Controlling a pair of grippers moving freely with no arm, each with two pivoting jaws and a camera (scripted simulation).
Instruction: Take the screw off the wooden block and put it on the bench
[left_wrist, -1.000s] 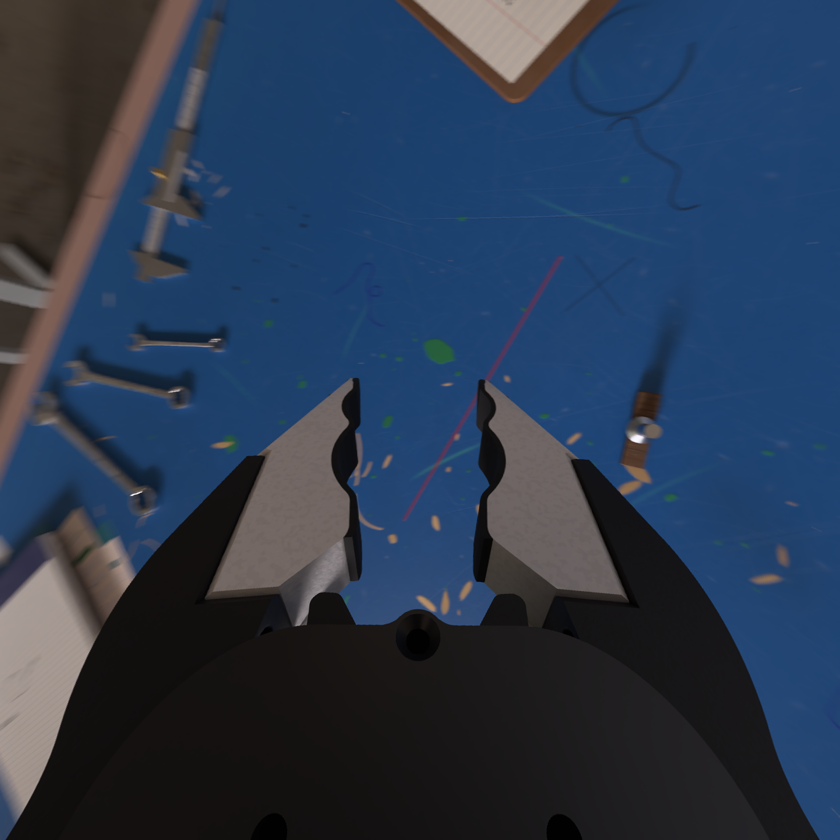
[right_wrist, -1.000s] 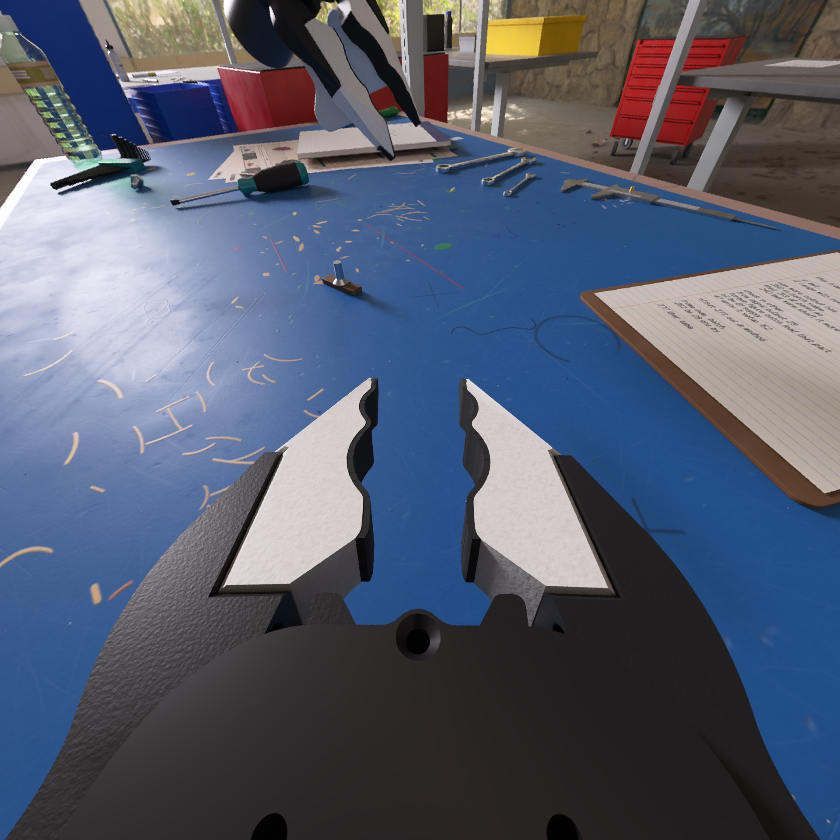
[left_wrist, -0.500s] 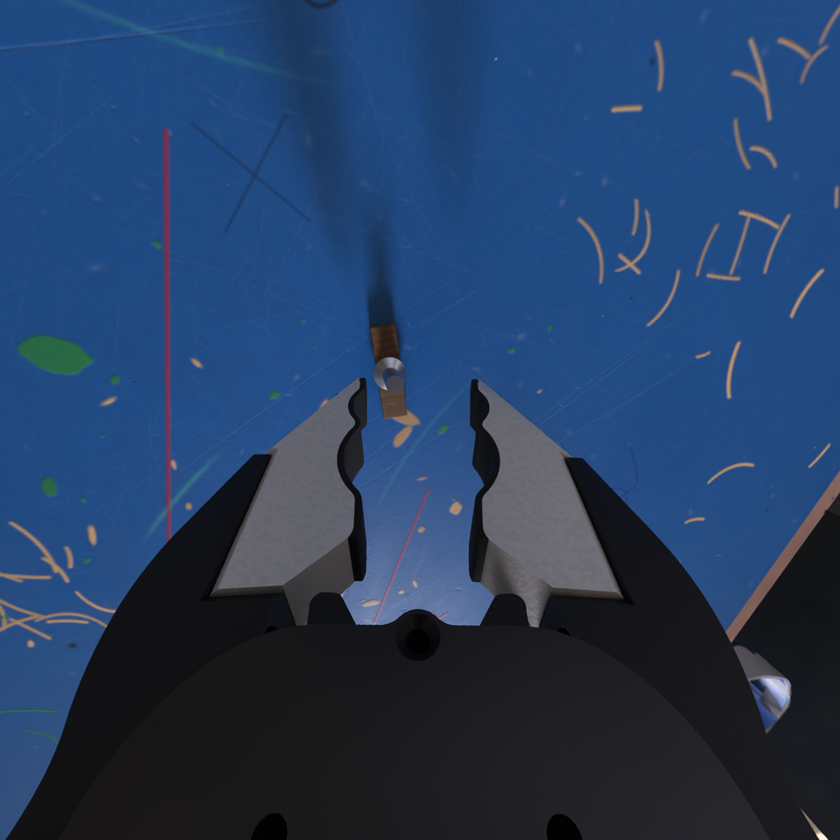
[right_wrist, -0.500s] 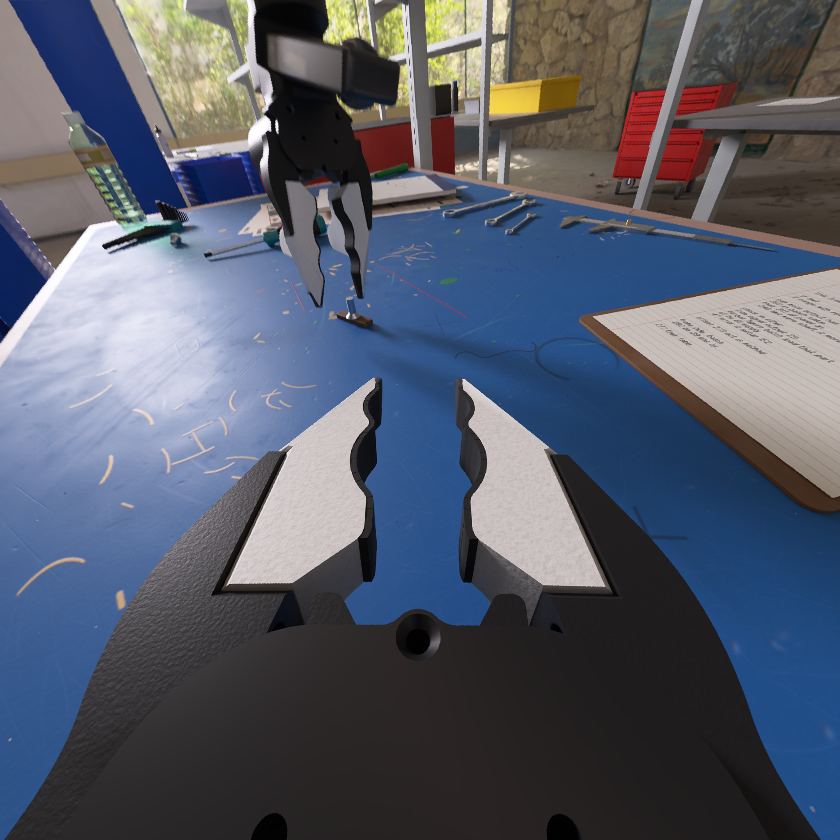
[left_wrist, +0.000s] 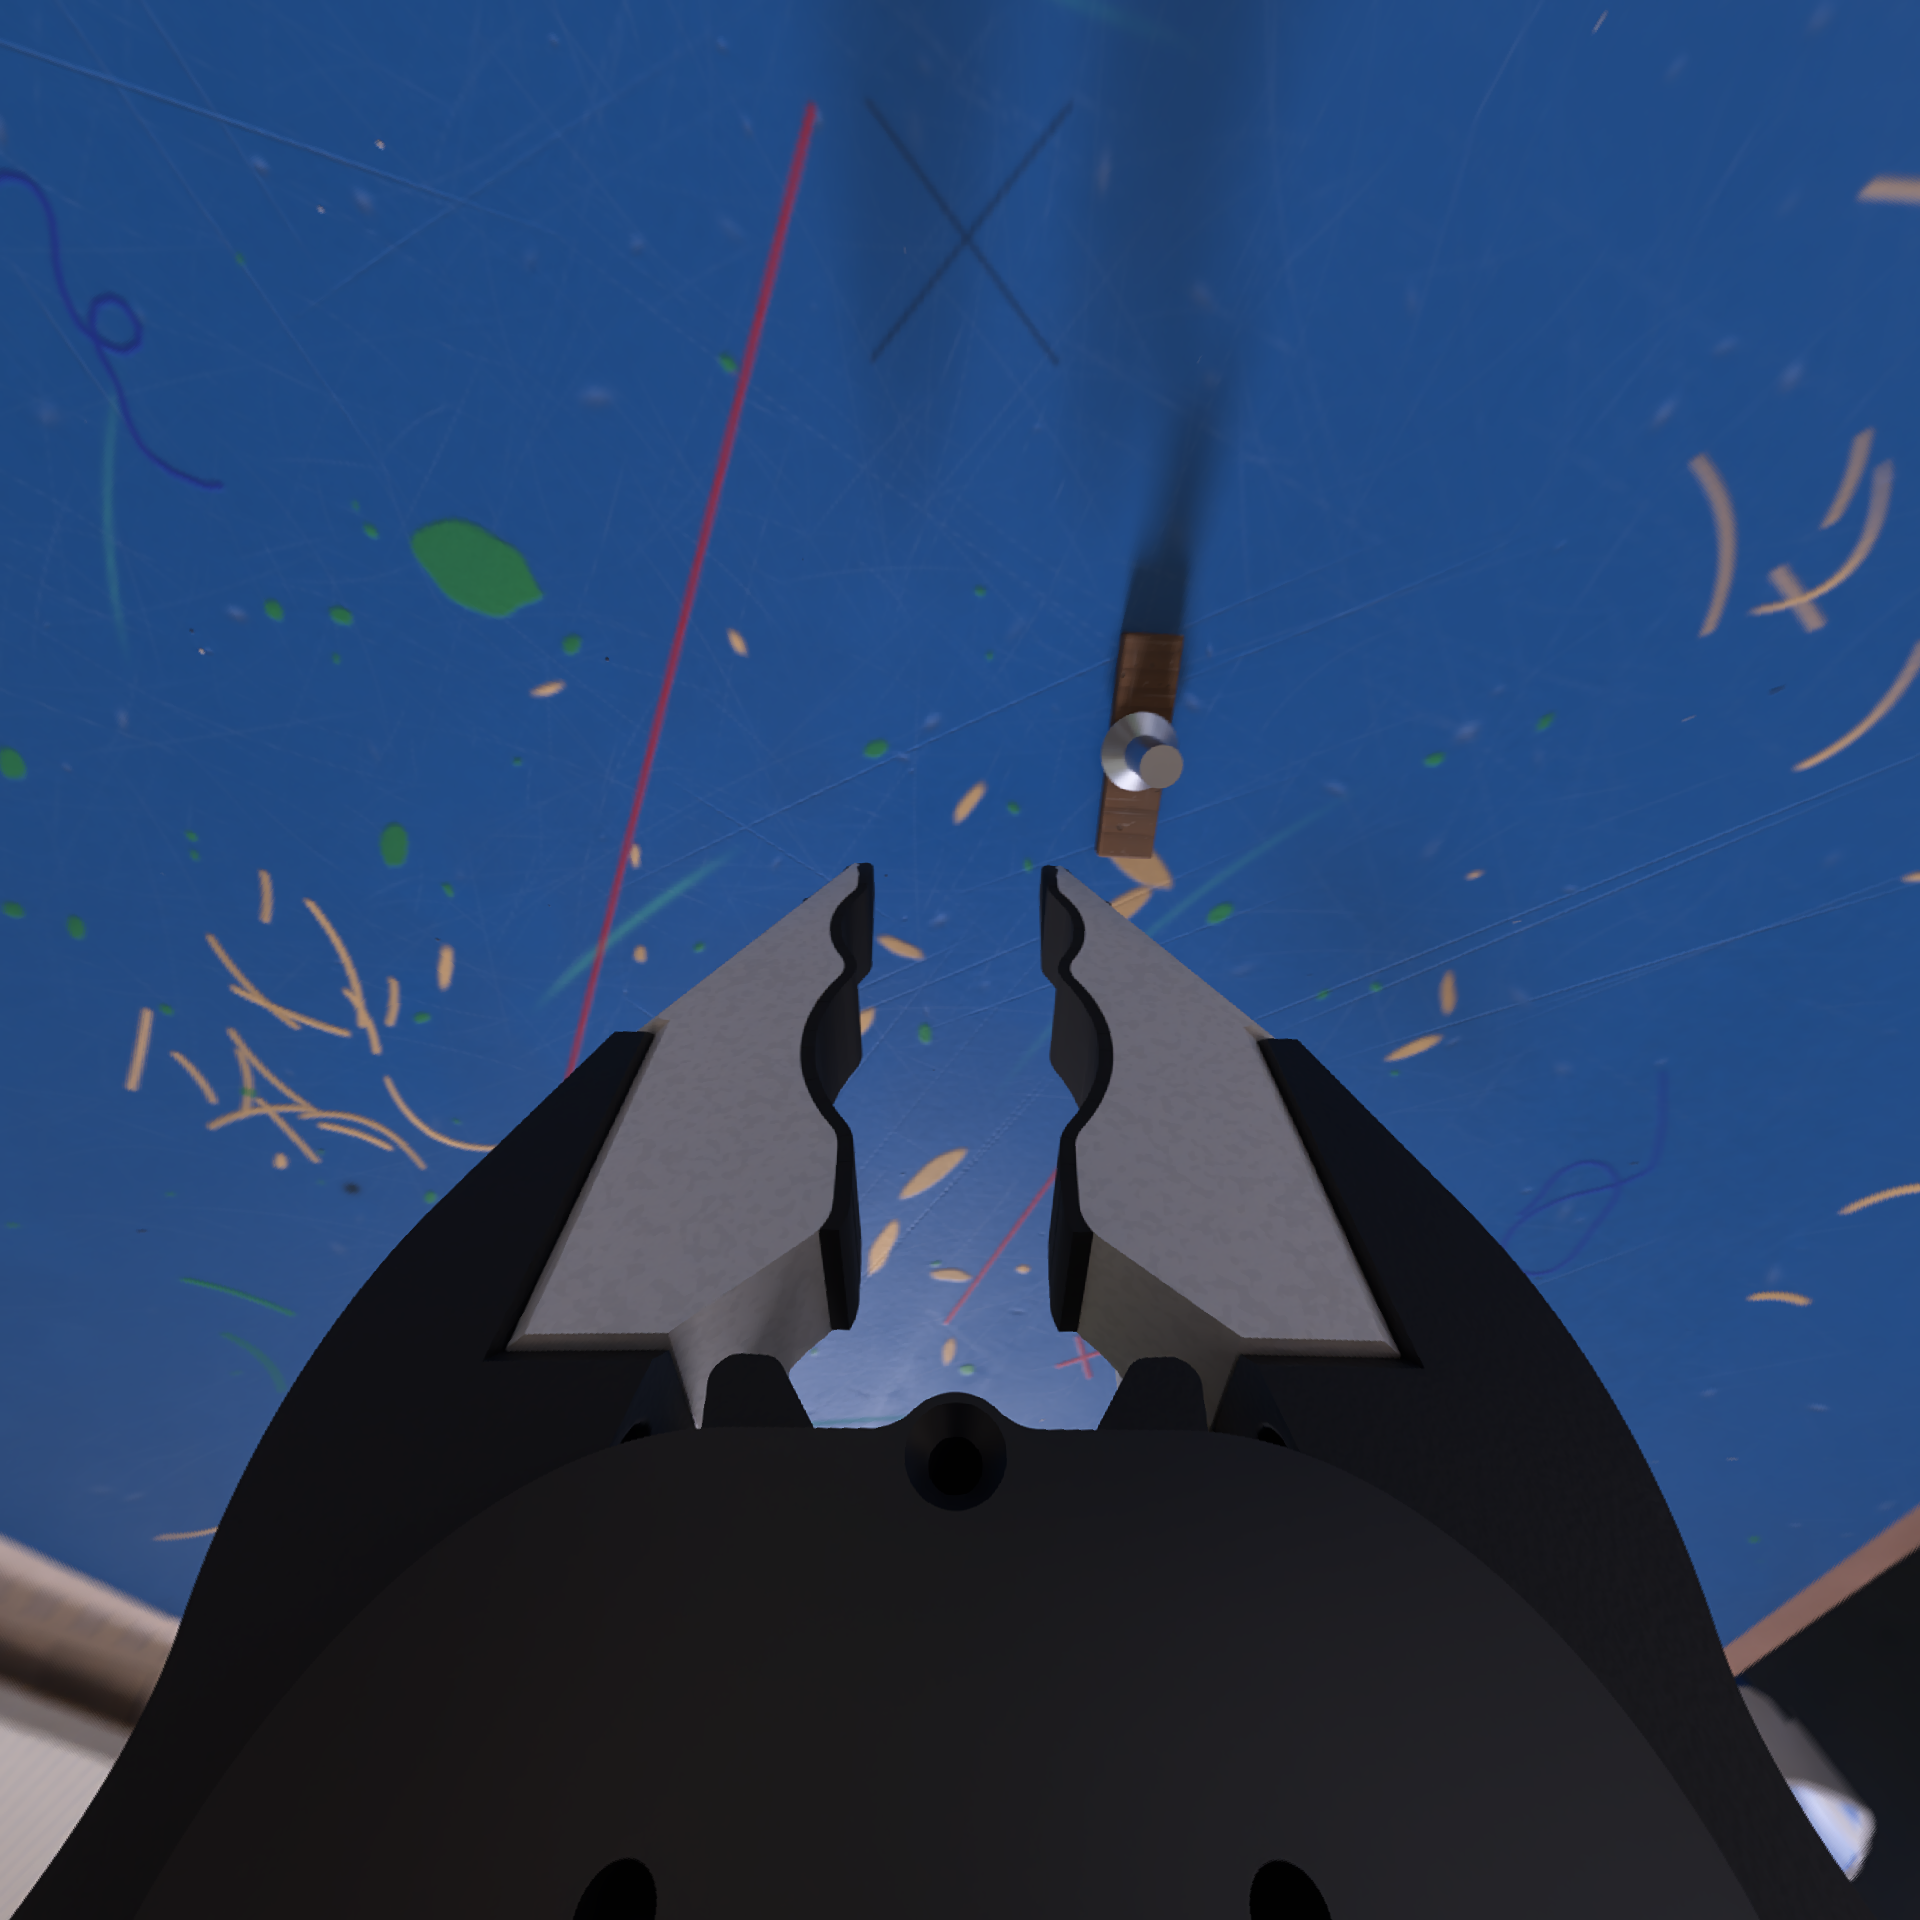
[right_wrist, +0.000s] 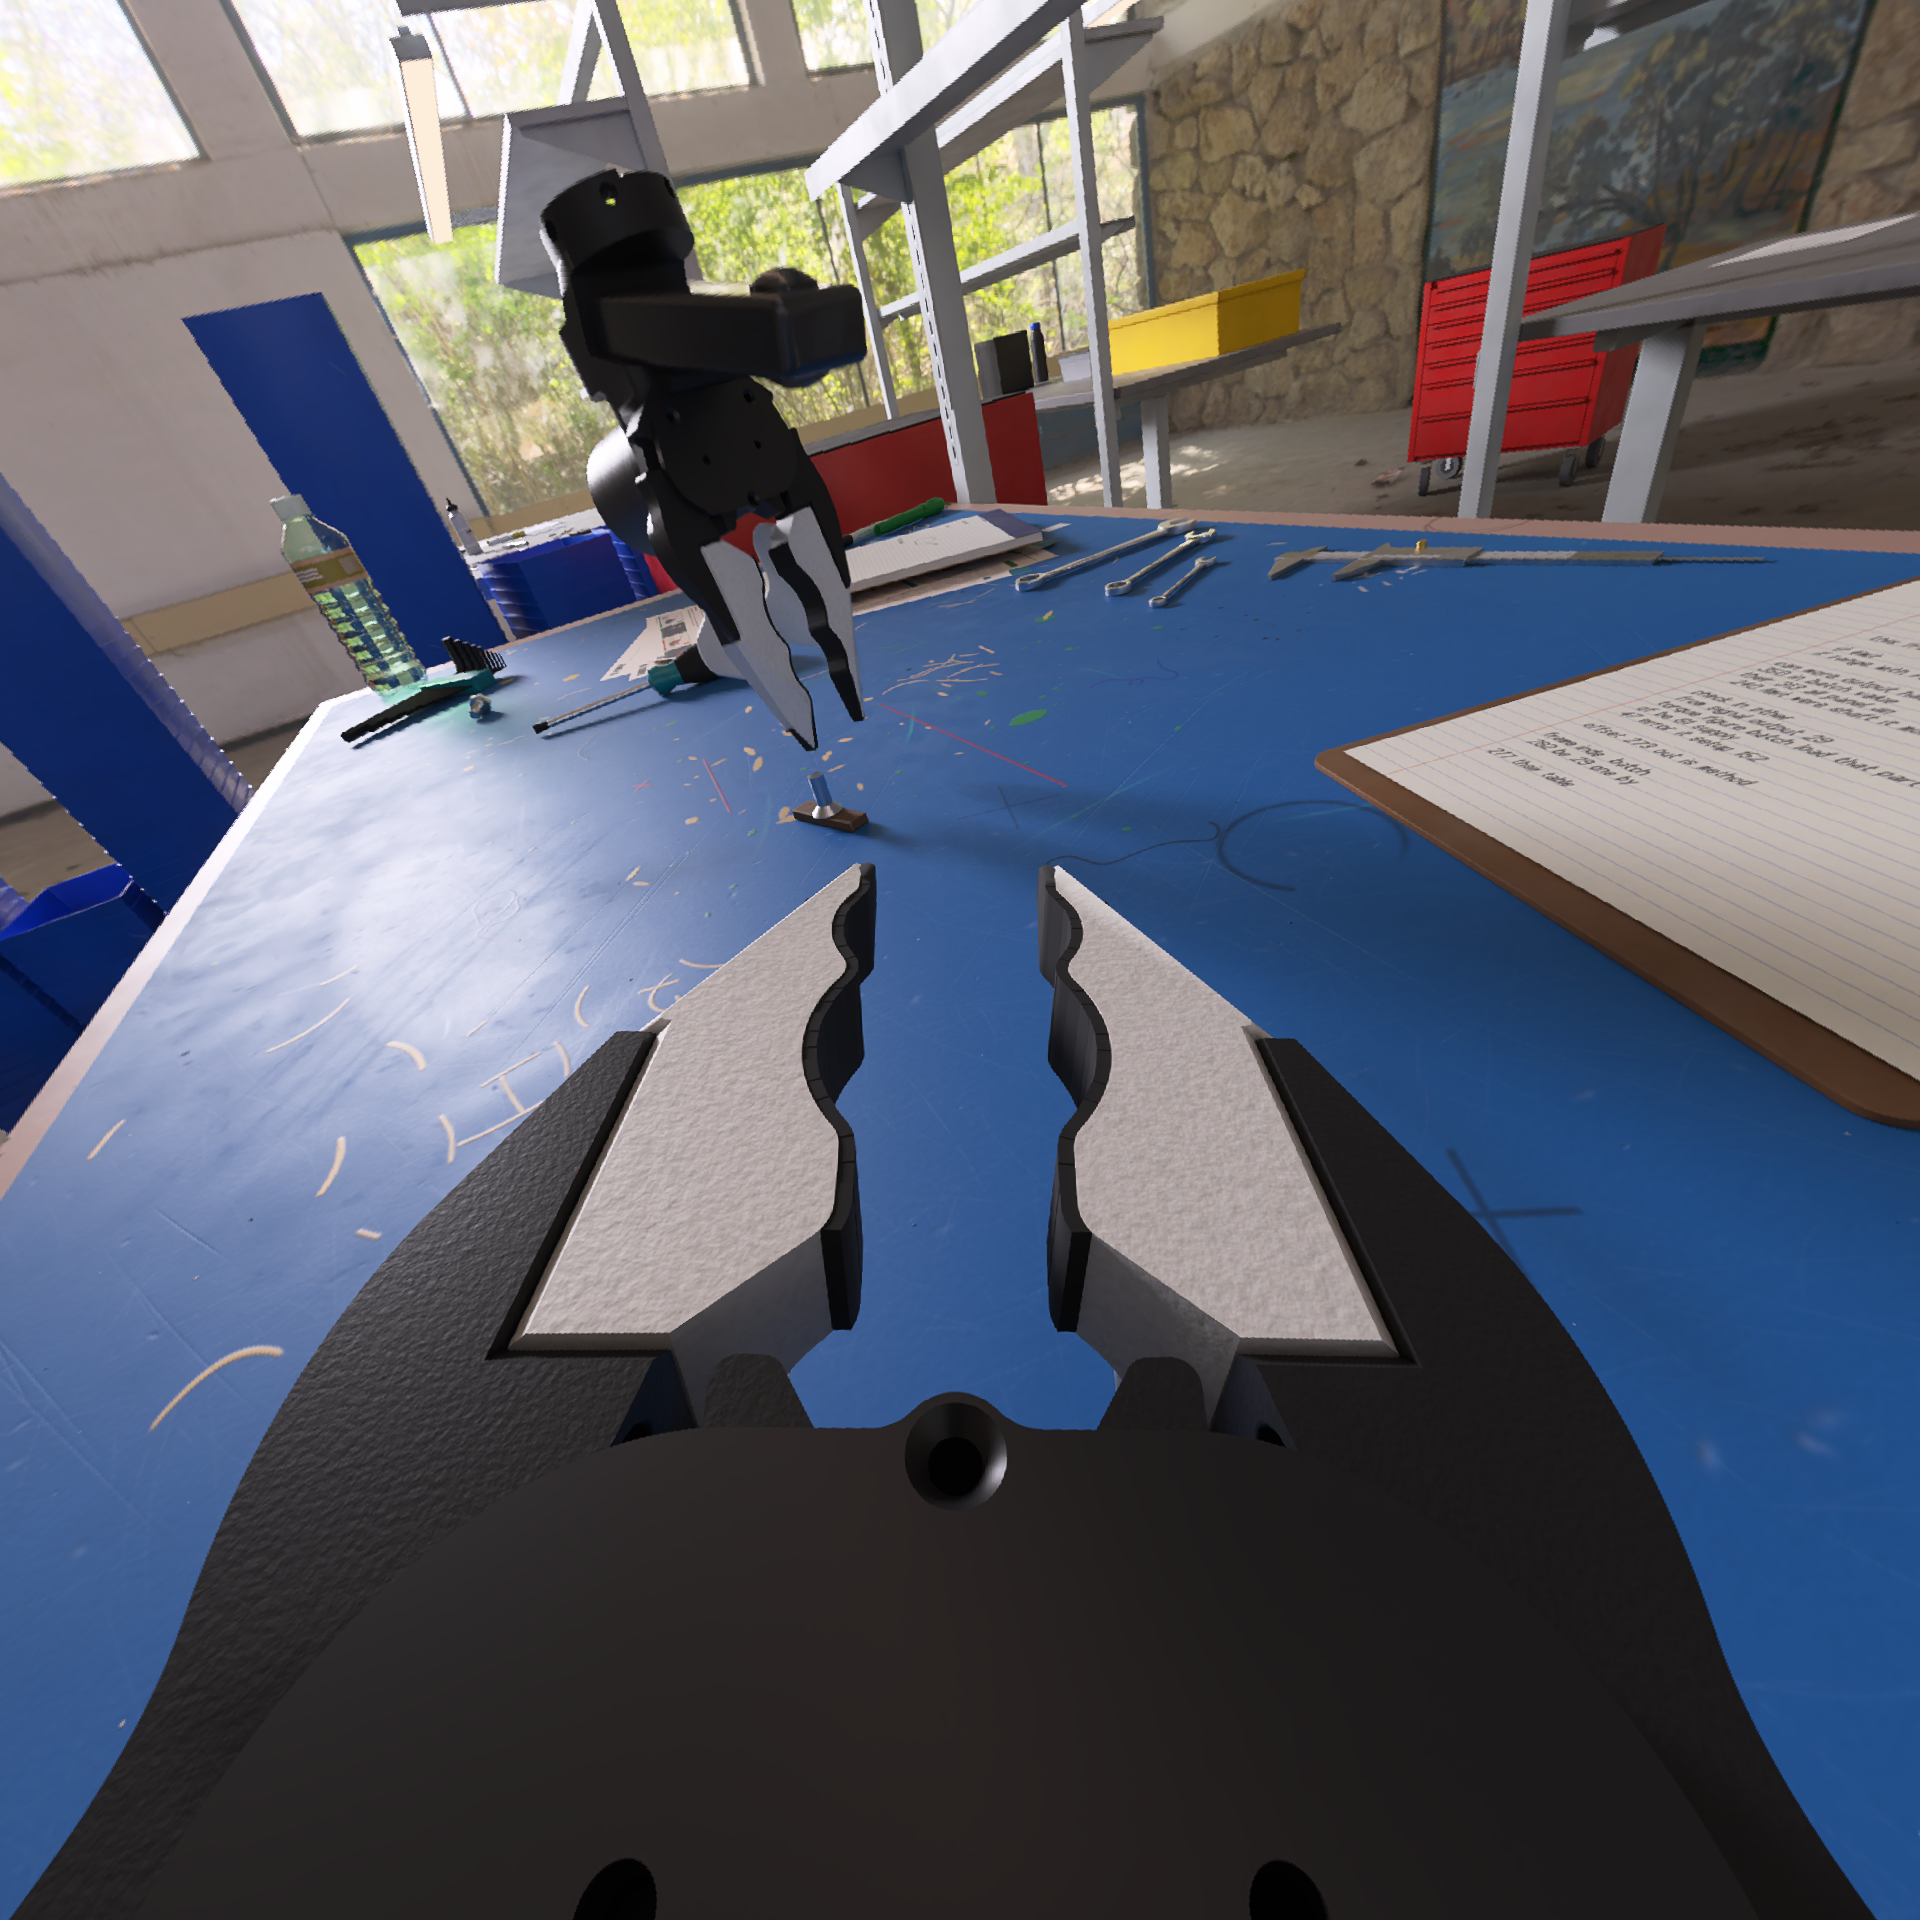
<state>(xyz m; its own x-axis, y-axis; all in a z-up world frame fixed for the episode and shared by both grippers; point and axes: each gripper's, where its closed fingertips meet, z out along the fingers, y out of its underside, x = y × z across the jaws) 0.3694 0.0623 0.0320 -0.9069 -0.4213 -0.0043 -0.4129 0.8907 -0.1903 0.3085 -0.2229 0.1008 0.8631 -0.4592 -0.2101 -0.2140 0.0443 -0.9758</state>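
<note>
The blue bench (right_wrist: 436, 935) is scratched and littered with wood shavings. Near its middle the screw (left_wrist: 1141, 762) stands upright on the small wooden block (left_wrist: 1138, 743). The left gripper (left_wrist: 954, 883) hangs above and just beside it, fingers apart and holding nothing. The right gripper (right_wrist: 956, 883) hovers nearer the bench edge, fingers likewise parted, with a clipboard (right_wrist: 1714, 810) to its right.

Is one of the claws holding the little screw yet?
No, nothing is held. The left gripper hangs open above the screw, which stands on its wooden block. The right gripper is open and empty too.
</note>
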